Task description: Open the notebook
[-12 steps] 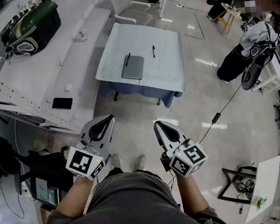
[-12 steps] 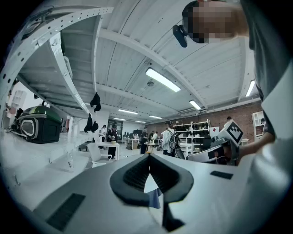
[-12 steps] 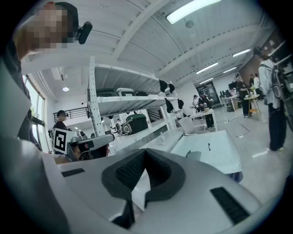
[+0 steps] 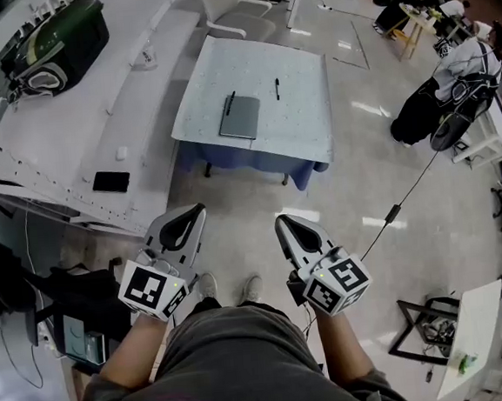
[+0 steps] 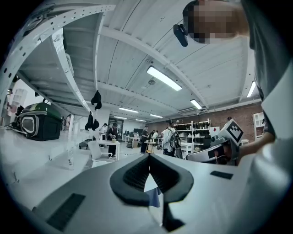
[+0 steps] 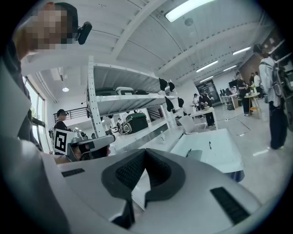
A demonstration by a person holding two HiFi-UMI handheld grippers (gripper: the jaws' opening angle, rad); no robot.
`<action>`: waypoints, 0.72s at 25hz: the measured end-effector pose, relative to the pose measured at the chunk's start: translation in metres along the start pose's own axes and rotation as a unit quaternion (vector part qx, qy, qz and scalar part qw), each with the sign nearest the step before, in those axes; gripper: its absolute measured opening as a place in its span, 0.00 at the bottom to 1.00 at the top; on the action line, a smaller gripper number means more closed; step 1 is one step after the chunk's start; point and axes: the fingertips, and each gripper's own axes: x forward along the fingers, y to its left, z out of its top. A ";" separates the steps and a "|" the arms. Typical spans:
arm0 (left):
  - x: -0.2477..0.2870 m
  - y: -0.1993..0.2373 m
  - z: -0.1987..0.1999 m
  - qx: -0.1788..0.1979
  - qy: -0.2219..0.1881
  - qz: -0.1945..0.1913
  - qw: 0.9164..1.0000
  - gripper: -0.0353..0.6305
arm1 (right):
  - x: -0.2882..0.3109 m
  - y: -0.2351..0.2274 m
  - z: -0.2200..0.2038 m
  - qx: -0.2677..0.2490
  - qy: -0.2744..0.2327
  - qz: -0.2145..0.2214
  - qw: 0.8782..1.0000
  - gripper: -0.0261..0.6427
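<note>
on the table ahead (image 4: pixel 304 103): grey notebook (image 4: pixel 239 118) lies flat and closed, a little left of the middle, well apart from both grippers
at its left edge: dark pen (image 4: pixel 230 104), lying along the cover's upper corner
to its right: second pen (image 4: pixel 277 88), apart from the notebook
left gripper (image 4: pixel 198 210): jaws together, nothing between them
right gripper (image 4: pixel 279 222): jaws together, empty
floor (image 4: pixel 235 214): pale, under both grippers, short of the table
shoes (image 4: pixel 208 288): below and between the grippers
</note>
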 end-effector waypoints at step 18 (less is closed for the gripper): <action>0.012 -0.001 -0.005 -0.001 0.005 -0.006 1.000 0.06 | 0.004 -0.010 0.004 0.005 -0.005 0.003 1.000 0.05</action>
